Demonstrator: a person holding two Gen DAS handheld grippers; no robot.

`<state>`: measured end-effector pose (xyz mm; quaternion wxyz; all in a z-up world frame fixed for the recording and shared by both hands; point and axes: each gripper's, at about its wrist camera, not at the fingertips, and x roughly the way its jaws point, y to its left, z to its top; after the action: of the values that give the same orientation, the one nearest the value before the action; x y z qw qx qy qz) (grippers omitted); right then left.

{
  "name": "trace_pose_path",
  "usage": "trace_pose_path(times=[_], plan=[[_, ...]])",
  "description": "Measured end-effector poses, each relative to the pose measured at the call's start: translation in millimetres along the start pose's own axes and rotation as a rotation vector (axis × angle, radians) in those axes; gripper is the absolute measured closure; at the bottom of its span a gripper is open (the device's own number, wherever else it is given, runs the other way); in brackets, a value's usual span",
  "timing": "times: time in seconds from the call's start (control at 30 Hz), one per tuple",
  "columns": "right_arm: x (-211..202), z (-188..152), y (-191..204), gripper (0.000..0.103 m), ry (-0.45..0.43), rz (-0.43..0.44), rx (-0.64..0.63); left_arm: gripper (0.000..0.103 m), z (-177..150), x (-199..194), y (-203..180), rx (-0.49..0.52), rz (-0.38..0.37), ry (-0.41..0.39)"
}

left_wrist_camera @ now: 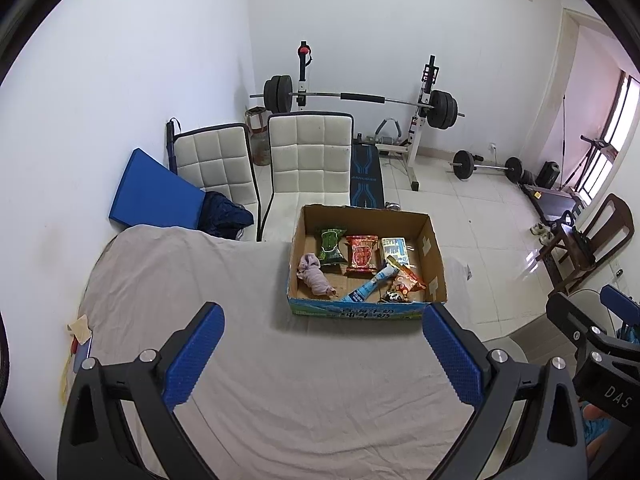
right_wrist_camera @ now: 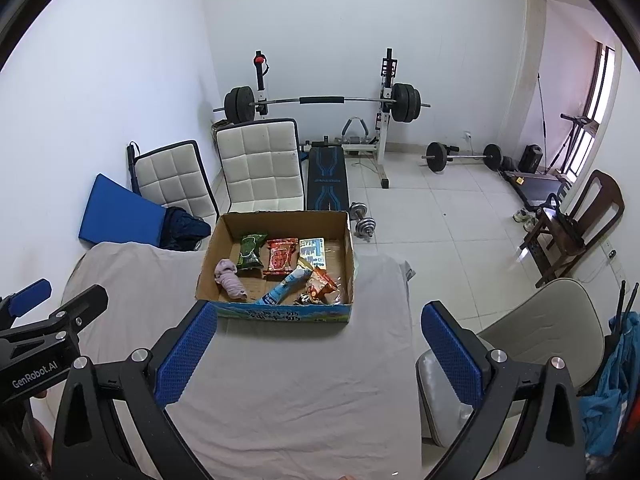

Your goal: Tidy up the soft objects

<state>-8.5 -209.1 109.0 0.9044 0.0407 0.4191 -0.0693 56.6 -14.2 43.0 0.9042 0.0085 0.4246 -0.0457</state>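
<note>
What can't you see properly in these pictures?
- Box: in both views its near wall hides the floor just behind it, and the packets' print is too small to read.
- Pink cloth: bunched up, so what kind of cloth it is stays unclear.
- Left gripper and right gripper: both open; their bodies are cut off by the bottom edge.

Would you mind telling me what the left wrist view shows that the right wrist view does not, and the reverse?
Only the left wrist view shows the small items at the table's left edge and the right claw from the side. Only the right wrist view shows the dumbbell on the floor behind the box, the grey chair, and the left claw from the side. Both show the cardboard box holding snack packets and the pink cloth on the cloth-covered table, with both claws open.
</note>
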Motion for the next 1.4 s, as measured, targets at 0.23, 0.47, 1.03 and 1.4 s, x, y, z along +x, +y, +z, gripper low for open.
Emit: trace_pose_path(times=[0.23,0.47,1.03,1.4], plan=[[0.2,0.9,0.2,0.000,0.001,0.002,0.001,0.001,-0.5,-0.2,0.0,0.001,0.000,0.003],[-0.9,4.2,1.3,0.000,-0.005,0.002,-0.003,0.001,0.6,-0.3,1.2,0.001,0.000,0.002],[-7.4,15.5,2.3,0.000,-0.026,0.007,-0.009,0.001,1.3,-3.4,2.1,-0.002,0.004,-0.011],[-6.5,12.7,4.0,0.000,-0.025,0.010,-0.014,0.001,6.8,-3.0,3.1,-0.003,0.005,-0.007]])
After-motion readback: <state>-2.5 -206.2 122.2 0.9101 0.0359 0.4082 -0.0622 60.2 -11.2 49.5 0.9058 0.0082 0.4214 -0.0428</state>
